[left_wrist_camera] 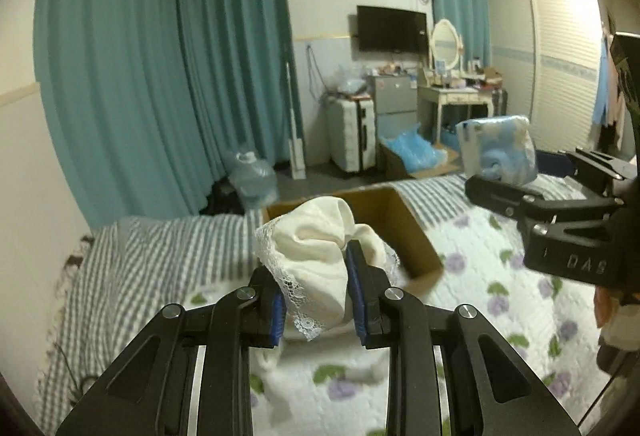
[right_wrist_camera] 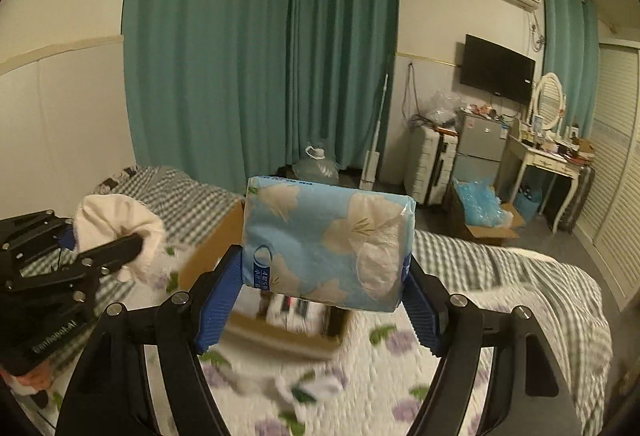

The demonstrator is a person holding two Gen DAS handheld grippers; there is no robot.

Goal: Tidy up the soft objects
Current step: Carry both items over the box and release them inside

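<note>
Bedroom: grippers gripping cloth [left_wrist_camera: 316,256], pack [right_wrist_camera: 326,242]

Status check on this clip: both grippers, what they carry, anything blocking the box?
Left gripper shut on cream lace-trimmed cloth. Right gripper shut on blue floral tissue pack. Open cardboard box ahead on bed, unobstructed.

My left wrist camera looks forward along its own fingers, low over the bed [left_wrist_camera: 472,248], facing the far wall with the television [left_wrist_camera: 392,28] at upper centre of frame. The right gripper [left_wrist_camera: 480,171] enters at the right edge, close by. My right wrist camera sits equally low and near, aimed the same way but angled more toward the curtains [right_wrist_camera: 260,47]; the left gripper [right_wrist_camera: 136,236] appears at its left edge. Both views share the cardboard box [left_wrist_camera: 404,228], bed, curtains, television and dressing table [right_wrist_camera: 548,159].
</note>
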